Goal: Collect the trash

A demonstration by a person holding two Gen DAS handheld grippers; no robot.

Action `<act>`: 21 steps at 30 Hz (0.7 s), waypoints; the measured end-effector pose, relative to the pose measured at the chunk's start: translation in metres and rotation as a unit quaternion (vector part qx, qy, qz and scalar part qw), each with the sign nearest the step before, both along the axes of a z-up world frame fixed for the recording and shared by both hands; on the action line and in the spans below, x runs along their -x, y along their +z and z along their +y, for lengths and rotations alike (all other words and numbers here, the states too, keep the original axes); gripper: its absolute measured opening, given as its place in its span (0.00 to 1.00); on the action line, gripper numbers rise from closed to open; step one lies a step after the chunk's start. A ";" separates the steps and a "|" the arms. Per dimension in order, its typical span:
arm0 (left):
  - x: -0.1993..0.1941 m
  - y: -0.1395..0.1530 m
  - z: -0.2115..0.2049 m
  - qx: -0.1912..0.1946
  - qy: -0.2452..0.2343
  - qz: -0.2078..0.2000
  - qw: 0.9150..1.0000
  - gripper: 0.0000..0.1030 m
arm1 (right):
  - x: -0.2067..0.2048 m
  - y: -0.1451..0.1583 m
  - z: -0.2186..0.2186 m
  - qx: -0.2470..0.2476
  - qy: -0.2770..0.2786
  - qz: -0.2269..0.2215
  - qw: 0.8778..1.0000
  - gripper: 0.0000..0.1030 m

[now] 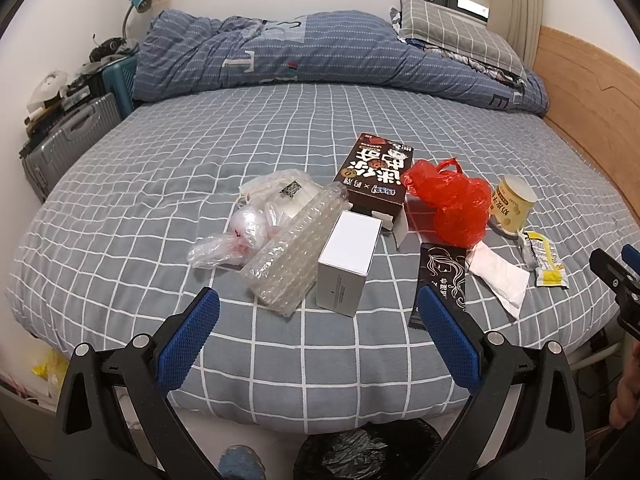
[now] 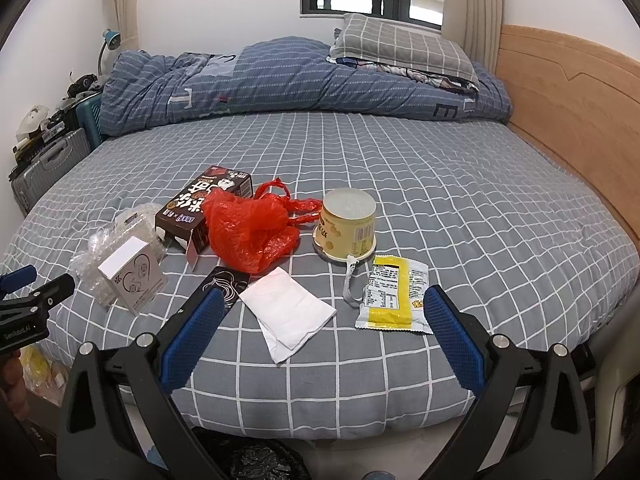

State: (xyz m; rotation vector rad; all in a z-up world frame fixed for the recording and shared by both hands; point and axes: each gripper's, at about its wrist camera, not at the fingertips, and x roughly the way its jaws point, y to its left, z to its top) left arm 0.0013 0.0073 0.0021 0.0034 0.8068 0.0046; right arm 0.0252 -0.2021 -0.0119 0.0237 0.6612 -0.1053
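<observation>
On the checked bed sheet the trash lies clustered: a white napkin and yellow sachet nearest, a red bag and yellow cup behind. Both the right gripper and left gripper hover spread, holding nothing. Pinching the napkin's raised edge looks surest. A dark bin bag below is mostly cut off.

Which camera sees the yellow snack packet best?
The right wrist view: the yellow snack packet lies flat, close and whole, with its printed label showing. The left wrist view catches the packet only small and squashed near the right edge, beside the right gripper.
</observation>
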 end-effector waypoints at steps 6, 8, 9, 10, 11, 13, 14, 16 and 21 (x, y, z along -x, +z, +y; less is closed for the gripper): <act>0.000 0.000 0.001 0.000 0.000 0.000 1.000 0.94 | 0.000 0.000 0.000 0.000 -0.001 0.000 1.000 0.93; 0.000 -0.001 0.001 0.000 0.000 0.001 1.000 0.94 | 0.000 -0.001 0.000 0.000 -0.001 0.000 1.000 0.93; 0.000 0.000 0.001 0.000 0.000 0.001 1.000 0.94 | 0.000 -0.001 0.000 -0.001 0.000 0.000 1.000 0.93; 0.000 0.000 0.001 0.000 0.000 0.000 1.000 0.94 | 0.000 -0.001 0.000 -0.001 -0.001 0.000 1.000 0.93; 0.000 -0.001 0.001 -0.001 0.000 0.001 1.000 0.94 | -0.001 -0.001 0.000 -0.002 -0.001 0.000 1.000 0.93; 0.000 -0.001 0.001 -0.001 0.000 0.002 1.000 0.94 | -0.001 -0.001 0.000 -0.001 -0.001 0.000 1.000 0.93; 0.000 -0.001 0.002 0.000 0.000 0.002 1.000 0.94 | -0.001 -0.001 0.000 -0.001 -0.001 -0.001 1.000 0.93; -0.001 -0.001 0.002 0.000 0.000 0.002 1.000 0.94 | -0.001 -0.002 0.000 -0.001 -0.001 0.001 1.000 0.93; 0.000 -0.002 0.001 0.000 -0.001 0.004 1.000 0.94 | -0.001 -0.001 0.000 -0.001 -0.001 -0.001 1.000 0.93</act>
